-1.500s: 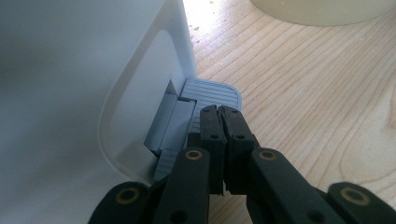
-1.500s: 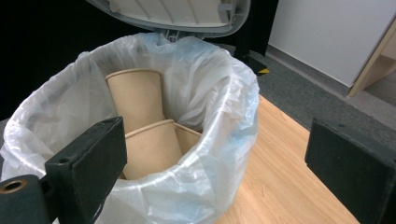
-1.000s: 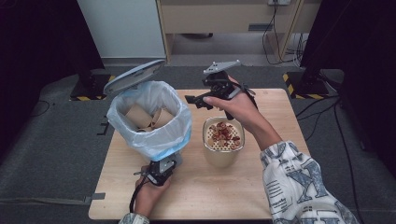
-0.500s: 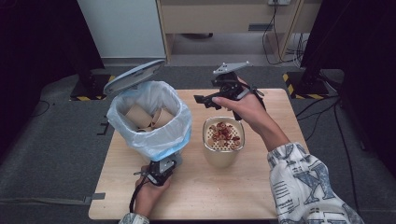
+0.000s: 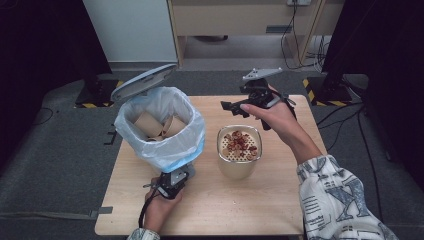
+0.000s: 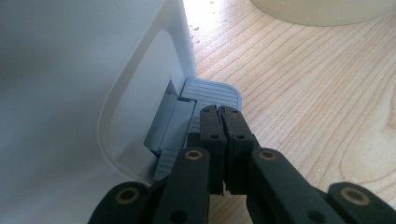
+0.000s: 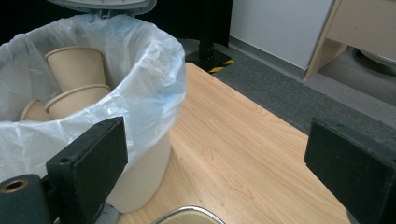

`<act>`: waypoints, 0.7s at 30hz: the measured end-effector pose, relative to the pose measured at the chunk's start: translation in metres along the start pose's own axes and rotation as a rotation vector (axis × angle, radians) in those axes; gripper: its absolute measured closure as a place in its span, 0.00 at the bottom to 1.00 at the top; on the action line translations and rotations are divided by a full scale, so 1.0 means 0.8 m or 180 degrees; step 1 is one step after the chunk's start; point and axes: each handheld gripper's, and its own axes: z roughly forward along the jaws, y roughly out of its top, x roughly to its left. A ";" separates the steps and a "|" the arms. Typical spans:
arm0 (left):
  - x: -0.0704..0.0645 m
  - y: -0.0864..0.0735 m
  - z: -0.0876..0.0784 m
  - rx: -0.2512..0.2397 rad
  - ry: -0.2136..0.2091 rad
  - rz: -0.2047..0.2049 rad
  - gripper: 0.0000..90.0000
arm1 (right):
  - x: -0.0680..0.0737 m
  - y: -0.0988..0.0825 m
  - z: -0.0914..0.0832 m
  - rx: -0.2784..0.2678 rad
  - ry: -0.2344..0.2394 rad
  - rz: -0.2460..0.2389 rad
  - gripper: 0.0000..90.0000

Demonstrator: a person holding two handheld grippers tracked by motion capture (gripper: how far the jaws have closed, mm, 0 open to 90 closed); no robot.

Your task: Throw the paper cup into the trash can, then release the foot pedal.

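A white pedal bin (image 5: 165, 150) with a clear liner stands at the table's left, its grey lid (image 5: 142, 82) raised. Several brown paper cups (image 5: 150, 124) lie inside it. My left gripper (image 6: 222, 112) is shut, and its closed tips rest on the bin's grey pedal (image 6: 210, 93); in the high view it (image 5: 172, 181) sits at the bin's near foot. My right gripper (image 5: 229, 106) hangs open and empty above the table, behind a beige tub (image 5: 239, 165) topped with reddish-brown pieces (image 5: 241, 142). Its jaws (image 7: 219, 154) point towards the bin (image 7: 140, 177) and the cups (image 7: 77, 65).
The wooden table (image 5: 240, 210) has bare room in front of and to the right of the tub. Grey carpet surrounds it. A light cabinet (image 5: 240, 20) and dark stands are beyond the far edge, with cables (image 5: 345, 120) trailing on the floor at the right.
My right gripper has moved to the right, away from the bin, still open and empty. The left gripper and the raised lid have stayed as they were.
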 end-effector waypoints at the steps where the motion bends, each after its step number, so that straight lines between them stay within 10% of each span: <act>1: 0.000 0.000 0.000 0.0000 0.0000 0.0000 0.97 | 0.000 0.000 0.000 0.0000 0.0000 0.0000 0.07; 21: -0.003 0.000 -0.002 0.0012 0.0071 0.0051 0.94 | -0.024 -0.027 -0.025 0.0053 -0.0144 0.0064 0.07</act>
